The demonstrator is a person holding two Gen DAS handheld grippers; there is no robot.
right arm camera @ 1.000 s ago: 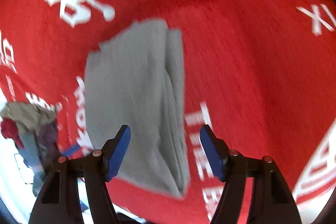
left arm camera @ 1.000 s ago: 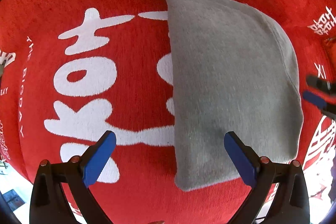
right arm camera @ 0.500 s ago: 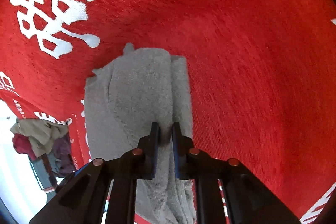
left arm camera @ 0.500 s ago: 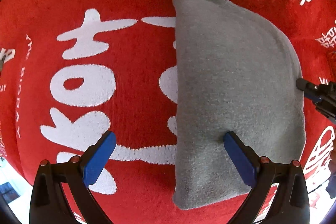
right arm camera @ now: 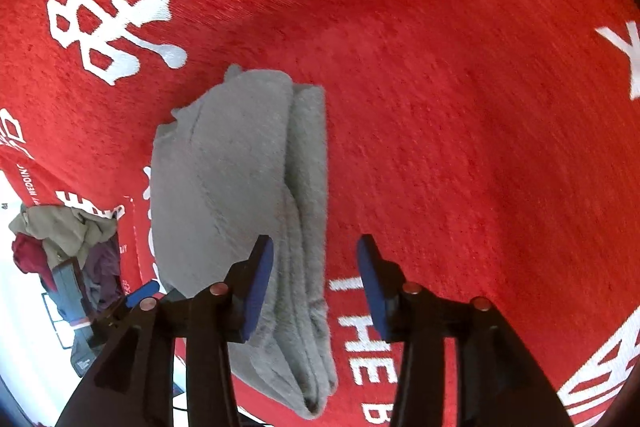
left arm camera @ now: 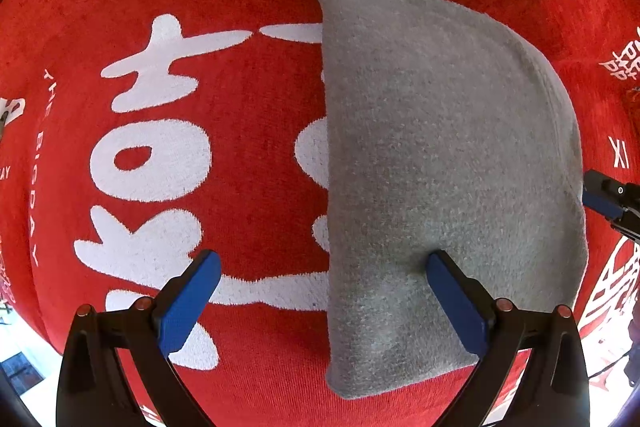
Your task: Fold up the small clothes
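The right tongs (right arm camera: 315,281), pinched on the folded grey garment (left arm camera: 440,167) half a second ago, are now spread, straddling its layered edge. The left tongs (left arm camera: 322,301) stay spread, their right finger over the garment. Released, it lies flat on the red cloth surface (right arm camera: 460,87); this fold looks complete.

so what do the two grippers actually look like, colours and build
Both look alike. The left gripper and the right gripper each have two black angular plastic arms, each tipped with a flat blue pad on its inner face. Small round copper-red screw heads sit along the tops of the arms. No cables, sleeves or printed markings are visible on them.
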